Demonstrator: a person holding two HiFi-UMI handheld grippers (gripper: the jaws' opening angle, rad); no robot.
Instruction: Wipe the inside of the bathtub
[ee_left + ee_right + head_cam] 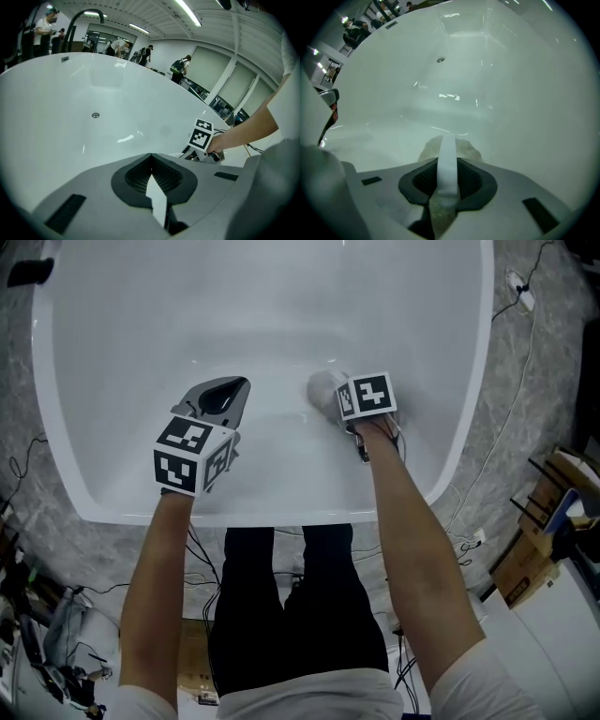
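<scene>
Though the sponge (323,390) looks shapeless overhead, right tongs (447,163) visibly clamp its strap (447,144).

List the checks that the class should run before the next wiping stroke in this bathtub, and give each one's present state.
1. Right gripper shut on the sponge: ok.
2. Sponge lying against the inner surface of the bathtub: ok, as far as the right gripper view shows.
3. Left gripper shut, empty and apart from the sponge: ok.
4. Stroke path free of loose things: ok; only a round fitting shows on the far wall.
5. Surface wet or already wiped: cannot tell.
</scene>
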